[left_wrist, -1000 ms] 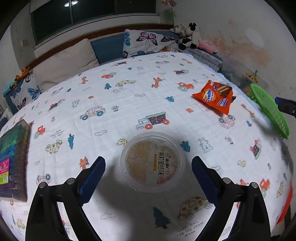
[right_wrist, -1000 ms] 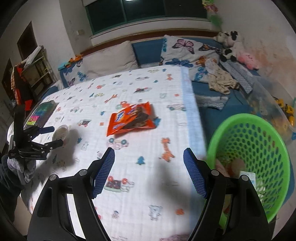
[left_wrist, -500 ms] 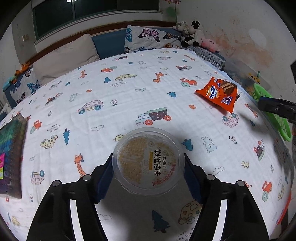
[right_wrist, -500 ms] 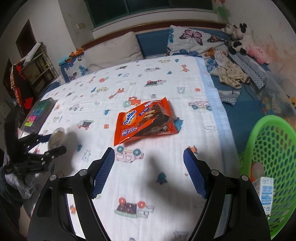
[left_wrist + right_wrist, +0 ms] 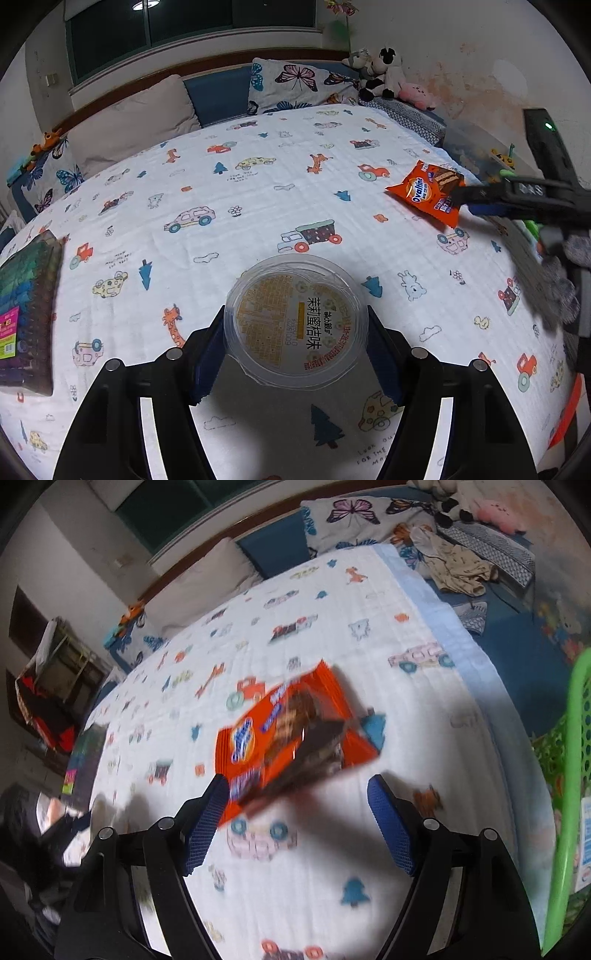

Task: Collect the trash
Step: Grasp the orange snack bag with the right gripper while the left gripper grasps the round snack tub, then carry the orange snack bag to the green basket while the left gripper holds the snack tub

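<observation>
Right tongs [image 5: 295, 823] neared wrapper [image 5: 291, 738], apart | left tongs [image 5: 295, 350] clamp cup [image 5: 295, 325] | printed bedsheet [image 5: 258, 192]

Under me lies a bed [image 5: 258, 192] spread with a white cartoon-print sheet. On it I see an orange Ovaltine wrapper [image 5: 428, 192], a colourful marker set [image 5: 26, 314] and pillows [image 5: 133, 122].

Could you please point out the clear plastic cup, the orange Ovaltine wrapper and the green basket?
clear plastic cup [image 5: 295, 325]: left wrist view, printed lid.
orange Ovaltine wrapper [image 5: 424, 192]: left wrist view, logo.
green basket [image 5: 570, 775]: right wrist view, rim.
</observation>
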A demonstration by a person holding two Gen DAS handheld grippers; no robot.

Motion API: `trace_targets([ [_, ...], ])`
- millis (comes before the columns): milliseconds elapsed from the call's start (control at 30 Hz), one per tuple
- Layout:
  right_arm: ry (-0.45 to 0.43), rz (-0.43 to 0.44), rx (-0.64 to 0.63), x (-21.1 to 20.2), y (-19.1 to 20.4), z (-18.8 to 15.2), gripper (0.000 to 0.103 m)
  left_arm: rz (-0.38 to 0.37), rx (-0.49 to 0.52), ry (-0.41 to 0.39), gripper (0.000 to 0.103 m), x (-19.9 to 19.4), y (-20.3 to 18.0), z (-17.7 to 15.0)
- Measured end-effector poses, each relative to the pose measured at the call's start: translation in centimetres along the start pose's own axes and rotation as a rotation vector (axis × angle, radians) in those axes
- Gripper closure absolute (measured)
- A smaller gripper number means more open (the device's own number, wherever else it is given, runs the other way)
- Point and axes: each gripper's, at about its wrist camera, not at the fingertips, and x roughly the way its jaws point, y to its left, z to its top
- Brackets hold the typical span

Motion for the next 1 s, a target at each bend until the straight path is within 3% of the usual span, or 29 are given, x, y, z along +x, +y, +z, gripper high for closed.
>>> trace_targets([
  [167,-0.030,-0.055,0.003,1.1,0.6,1.4,0.028,-0.007,-0.008,0.000,0.036,-0.2,0.4,-0.2],
  [367,-0.042,-0.075,-0.014,2.0,1.3,1.9,0.061,-0.012,-0.018,0.004,0.036,-0.3,0.8,-0.5],
  [433,-0.047,-0.058,-0.019,1.9,1.5,1.7,0.076,-0.013,-0.017,0.001,0.036,-0.4,0.8,-0.4],
  [767,-0.106,-0.021,-0.075,-1.3,2.6,1.0,0.084,-0.037,0.002,-0.022,0.036,-1.5,-0.6,0.5],
  [1000,-0.108,-0.044,-0.119,-3.2,2.5,-0.5,0.089,-0.064,0.011,-0.039,0.036,-2.1,-2.1,1.3],
])
